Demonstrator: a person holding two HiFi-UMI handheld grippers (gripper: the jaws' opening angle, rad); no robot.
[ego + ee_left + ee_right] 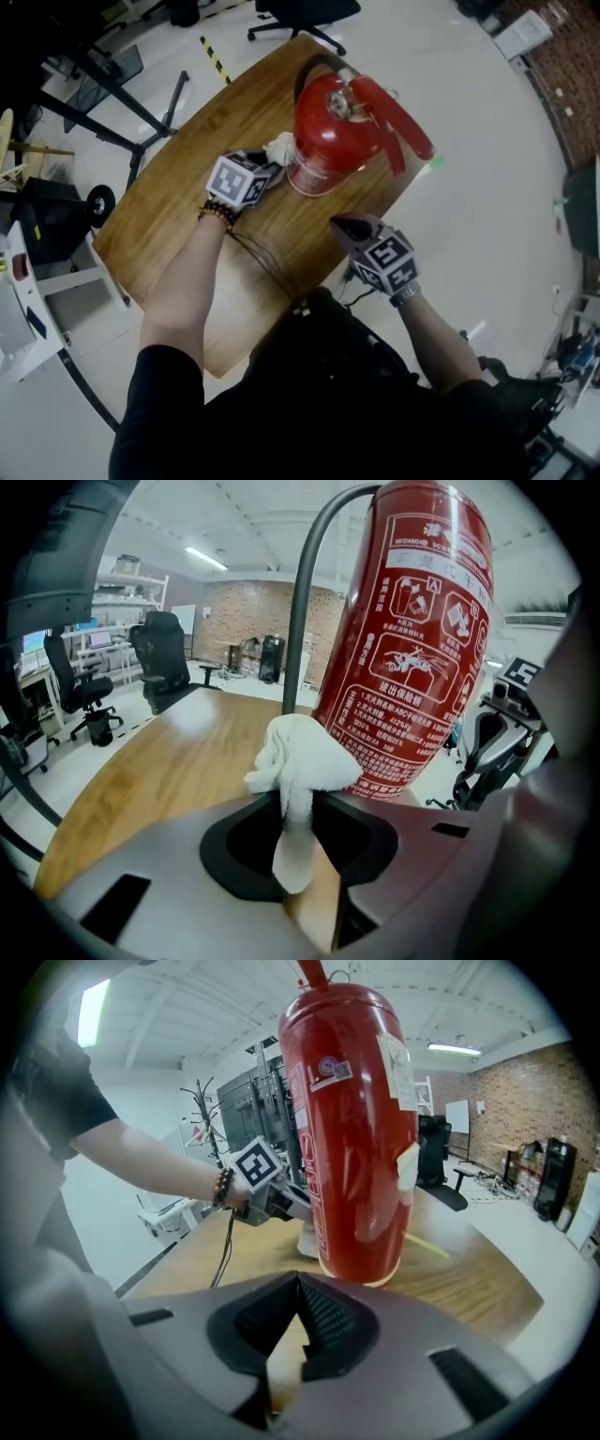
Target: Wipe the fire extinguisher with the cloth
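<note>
The fire extinguisher [323, 141] stands on its base at the upper middle of the head view, on the far part of the wooden table [187, 225]. Its long axis runs straight up toward the camera, and its red lever [398, 117] points to the right of the frame.

The left gripper view alone shows the printed white label on the cylinder [412, 639], which fills the upper right of that frame. It also shows the black hose [300, 602] arching down beside the cylinder, and an office chair [169, 667] at the left. The right gripper view shows the opposite side of the cylinder [352, 1119], red with a small sticker near the top. It also shows the left gripper [281, 1206] reaching in from the left, low against the body.

The left gripper [270, 169] sits just left of the extinguisher's base in the head view. In its own view its jaws [298, 803] stand partly apart and pinch the white cloth [300, 761]. The bunched end of the cloth lies against the lower part of the cylinder, and a strip hangs down between the jaws. The cloth [280, 148] shows as a small white lump at the cylinder's left side from above.

The right gripper [344, 227] is lower right of the base, near it but apart. Its jaws [298, 1288] are pressed together with nothing between them.
</note>
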